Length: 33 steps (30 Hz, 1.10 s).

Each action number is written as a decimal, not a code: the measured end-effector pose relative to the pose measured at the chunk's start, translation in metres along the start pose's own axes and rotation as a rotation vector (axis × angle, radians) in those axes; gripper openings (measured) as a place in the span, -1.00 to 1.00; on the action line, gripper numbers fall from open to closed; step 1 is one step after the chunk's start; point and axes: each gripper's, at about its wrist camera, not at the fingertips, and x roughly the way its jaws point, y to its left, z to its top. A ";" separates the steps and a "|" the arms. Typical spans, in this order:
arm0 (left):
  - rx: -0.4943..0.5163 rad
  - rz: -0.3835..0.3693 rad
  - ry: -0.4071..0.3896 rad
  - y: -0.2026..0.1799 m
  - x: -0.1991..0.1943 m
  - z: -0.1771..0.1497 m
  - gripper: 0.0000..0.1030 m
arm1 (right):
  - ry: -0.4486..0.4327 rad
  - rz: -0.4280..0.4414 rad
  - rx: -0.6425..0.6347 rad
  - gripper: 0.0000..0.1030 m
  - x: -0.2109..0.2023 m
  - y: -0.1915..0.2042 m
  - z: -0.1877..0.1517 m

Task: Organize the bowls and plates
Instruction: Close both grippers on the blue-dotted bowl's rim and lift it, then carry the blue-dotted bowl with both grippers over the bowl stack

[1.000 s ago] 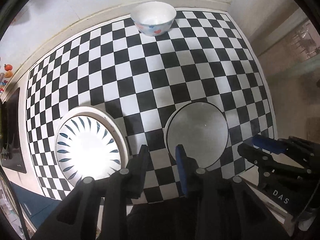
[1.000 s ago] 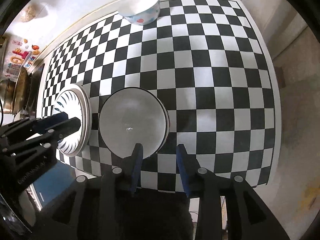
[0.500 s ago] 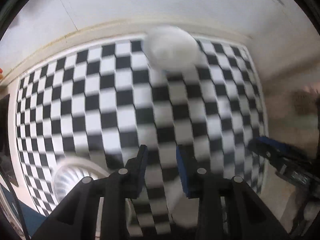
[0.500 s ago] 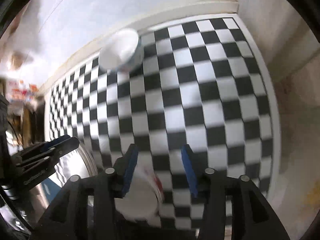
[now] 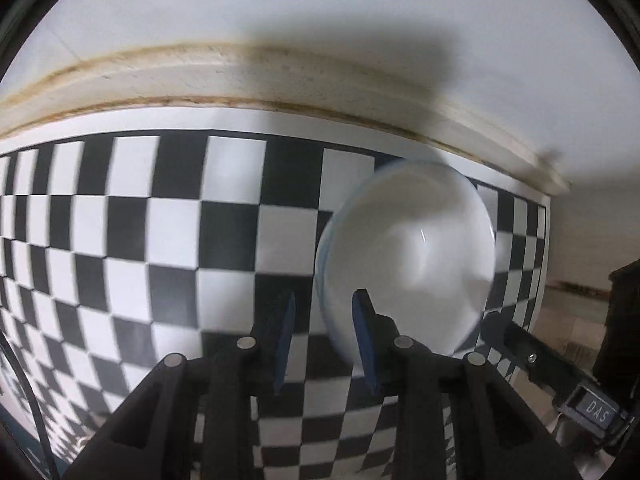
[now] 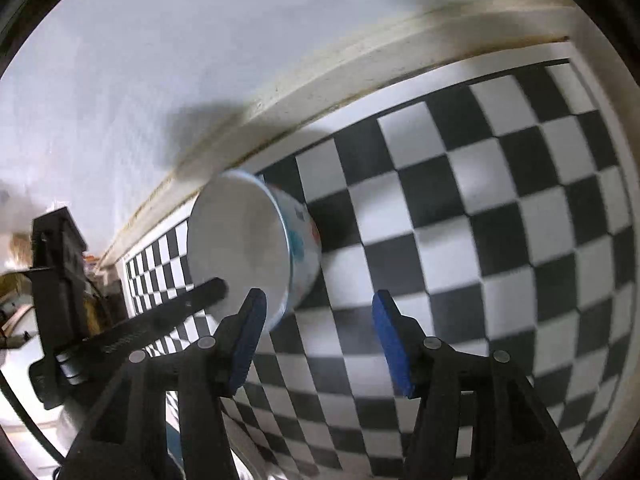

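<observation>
- Left wrist view: the white ceramic bowl (image 5: pixel 408 256) sits at about 3 o'clock of centre on the checkered mat (image 5: pixel 168 248), near the mat's far edge, its smooth glossy inside blurred.
- Left gripper (image 5: pixel 322 340), black with blue pads, has its jaws narrowly apart with nothing clamped; the bowl's near rim lies by the right fingertip, and blur hides whether they touch.
- Right gripper (image 5: pixel 560 376) shows as a black bar at 4 o'clock, just beside the bowl.
- A stained cream ledge (image 5: pixel 248 76) curves along the mat's far side under a plain white wall (image 5: pixel 320 4).
- Right wrist view: the bowl (image 6: pixel 244 248) is at 9 o'clock of centre, round and deep, its outer wall painted with blue and red marks.
- Right gripper (image 6: pixel 318 340) has its jaws standing wide with only mat between them; they have just been opening. Its left pad (image 6: pixel 248 340) is just beside the bowl's near rim.
- Left gripper's finger (image 6: pixel 172 312) crosses in front of the bowl at 8 o'clock.
- Against a second ago: both grippers then hung over two flat plates at the mat's near side, with the bowl far off at 12 o'clock; now the bowl is close and the plates are out of view.
</observation>
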 end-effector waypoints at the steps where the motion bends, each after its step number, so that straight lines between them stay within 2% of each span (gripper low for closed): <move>1: -0.003 0.001 0.006 0.001 0.005 0.004 -0.48 | 0.008 0.007 0.005 0.13 0.006 0.000 0.003; 3: -0.007 0.005 0.004 0.002 0.011 0.008 -0.49 | 0.030 0.020 0.007 0.13 0.018 0.002 0.011; 6: -0.031 -0.033 0.005 0.006 0.018 0.011 -0.54 | 0.051 0.013 -0.001 0.12 0.033 0.004 0.018; 7: -0.037 -0.039 -0.001 0.007 0.018 0.010 -0.57 | 0.055 0.012 -0.001 0.06 0.037 0.005 0.019; 8: -0.034 -0.036 -0.008 0.006 0.019 0.010 -0.65 | 0.056 0.016 0.001 -0.04 0.038 0.005 0.016; 9: -0.027 -0.033 -0.018 0.005 0.017 0.009 -0.67 | 0.059 0.021 0.000 -0.38 0.041 0.006 0.017; 10: -0.021 -0.035 -0.024 0.004 0.016 0.009 -0.67 | 0.063 0.023 0.001 -0.59 0.045 0.006 0.014; 17: 0.033 0.011 -0.078 -0.013 0.000 0.002 -0.67 | 0.036 -0.035 -0.030 -0.66 0.045 0.009 0.010; 22: 0.068 0.018 -0.106 -0.019 -0.012 -0.015 -0.67 | 0.029 -0.033 -0.029 -0.69 0.048 0.014 0.002; 26: 0.109 0.028 -0.136 -0.020 -0.026 -0.027 -0.67 | 0.012 -0.039 -0.046 -0.70 0.040 0.023 -0.013; 33: 0.167 0.005 -0.169 -0.028 -0.051 -0.060 -0.67 | -0.049 -0.044 -0.062 -0.70 0.011 0.038 -0.045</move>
